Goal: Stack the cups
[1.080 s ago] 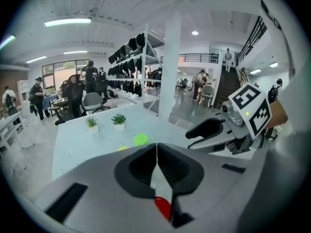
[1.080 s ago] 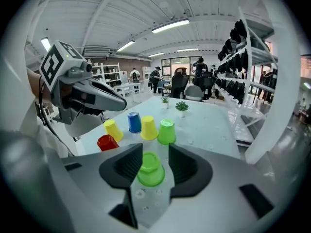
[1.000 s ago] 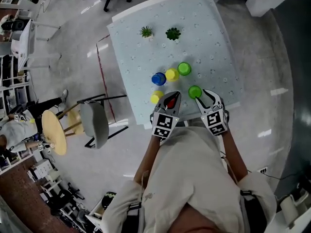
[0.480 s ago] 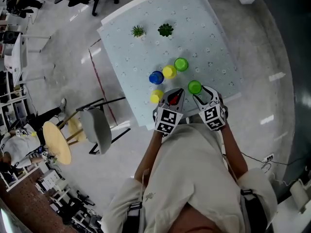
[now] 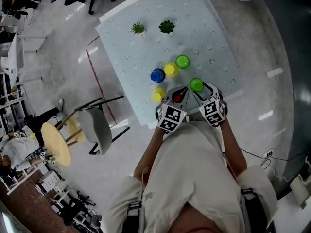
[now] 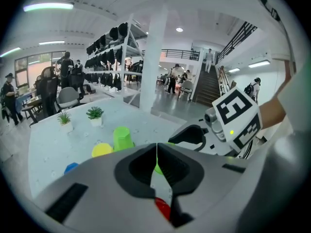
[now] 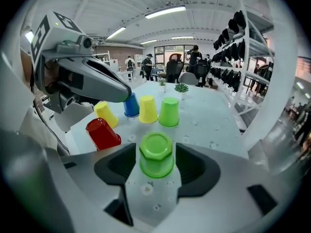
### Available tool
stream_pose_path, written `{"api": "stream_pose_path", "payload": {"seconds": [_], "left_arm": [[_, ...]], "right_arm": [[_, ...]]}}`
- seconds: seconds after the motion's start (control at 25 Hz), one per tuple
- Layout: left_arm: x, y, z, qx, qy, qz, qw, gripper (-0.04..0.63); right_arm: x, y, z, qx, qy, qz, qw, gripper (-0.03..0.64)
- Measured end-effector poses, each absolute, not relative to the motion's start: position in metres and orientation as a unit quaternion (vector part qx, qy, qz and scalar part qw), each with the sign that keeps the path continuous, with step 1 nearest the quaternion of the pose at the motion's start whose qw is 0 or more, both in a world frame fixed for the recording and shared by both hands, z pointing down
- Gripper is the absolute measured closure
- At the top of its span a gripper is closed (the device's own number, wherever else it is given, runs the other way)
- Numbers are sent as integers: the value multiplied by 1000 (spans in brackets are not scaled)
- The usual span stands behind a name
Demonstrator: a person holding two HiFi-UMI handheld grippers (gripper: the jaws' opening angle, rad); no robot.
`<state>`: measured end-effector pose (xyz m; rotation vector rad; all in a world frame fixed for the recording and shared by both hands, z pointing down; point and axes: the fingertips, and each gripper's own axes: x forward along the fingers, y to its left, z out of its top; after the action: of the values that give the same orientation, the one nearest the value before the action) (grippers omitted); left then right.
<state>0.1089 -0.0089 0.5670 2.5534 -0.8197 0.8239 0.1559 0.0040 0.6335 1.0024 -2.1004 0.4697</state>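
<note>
Item: bright green plastic cup [image 7: 156, 153], upside down near the front edge of the pale patterned tabletop [image 7: 206, 118]. It stands midway between the spread jaws of the right gripper [image 7: 156, 166], which have just been opening (pads clear of its sides). Left gripper [image 6: 156, 155]: jaws pressed almost together, pinching a red plastic cup [image 7: 102, 134] held tilted just beside the green one. Beyond both grippers stand a yellow cup [image 7: 106, 113], a blue cup [image 7: 131, 105], a second yellow cup [image 7: 147, 109] and a light green cup [image 7: 169, 112].
</note>
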Motion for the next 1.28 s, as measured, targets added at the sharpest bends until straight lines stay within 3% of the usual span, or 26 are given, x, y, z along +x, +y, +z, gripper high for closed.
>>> {"api": "stream_pose_path", "payload": {"seconds": [0.28,1.28], "left_arm": [[111,-5,566,901,-271,302,152,577],[96,-17,558,899,-302,281,148,577]], "right_arm": [[157,3,641,397,-814,184,382,397],[144,-27,579,408,-834,128,349,399]]}}
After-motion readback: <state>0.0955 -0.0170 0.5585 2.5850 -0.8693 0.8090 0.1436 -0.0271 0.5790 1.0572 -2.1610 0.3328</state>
